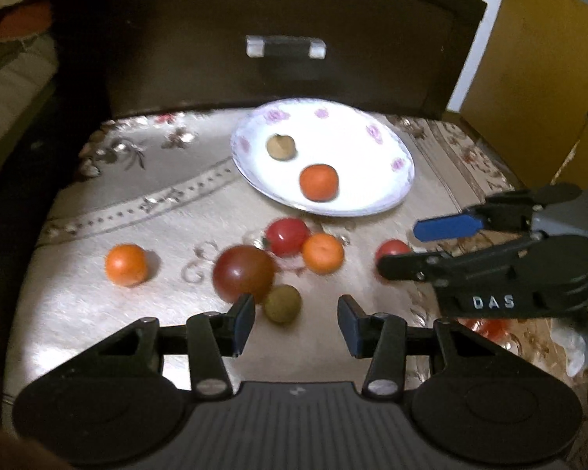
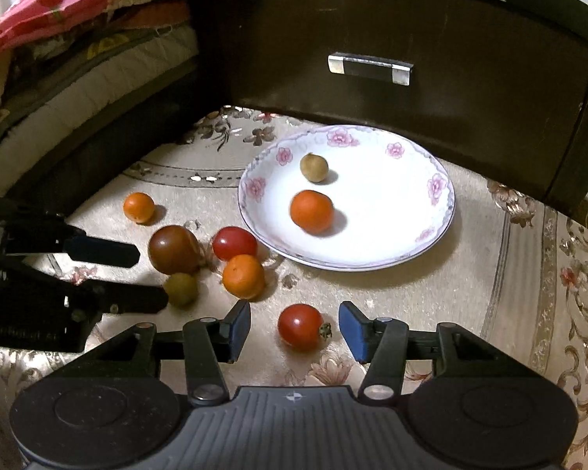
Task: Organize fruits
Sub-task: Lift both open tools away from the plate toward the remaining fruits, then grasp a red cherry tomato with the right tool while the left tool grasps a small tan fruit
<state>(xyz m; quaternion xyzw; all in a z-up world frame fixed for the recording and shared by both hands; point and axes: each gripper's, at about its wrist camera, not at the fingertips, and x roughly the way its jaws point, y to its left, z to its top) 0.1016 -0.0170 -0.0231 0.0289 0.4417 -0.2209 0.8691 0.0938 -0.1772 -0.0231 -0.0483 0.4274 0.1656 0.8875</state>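
Note:
A white floral plate [image 1: 333, 210] [image 2: 372, 263] holds an orange [image 1: 318, 182] [image 2: 311, 211] and a small brown fruit [image 1: 280, 147] [image 2: 314, 167]. On the patterned cloth in front of it lie a dark tomato [image 1: 243, 274] [image 2: 174, 249], a red tomato [image 1: 287, 236] [image 2: 234, 243], two oranges [image 1: 322, 253] [image 1: 126, 265] and a small green fruit [image 1: 282, 304] [image 2: 181, 289]. My left gripper [image 1: 297, 323] [image 2: 153, 276] is open, the green fruit just inside its tips, untouched. My right gripper [image 2: 295, 327] [image 1: 415, 246] is open around another red tomato [image 2: 301, 327]; its pads stand clear of it.
A dark wooden drawer front with a metal handle [image 1: 285, 47] [image 2: 370, 67] rises right behind the plate. Piled bedding [image 2: 78, 39] lies to the left. At the right stands a yellow box [image 1: 536, 78]. The two grippers work side by side, close together.

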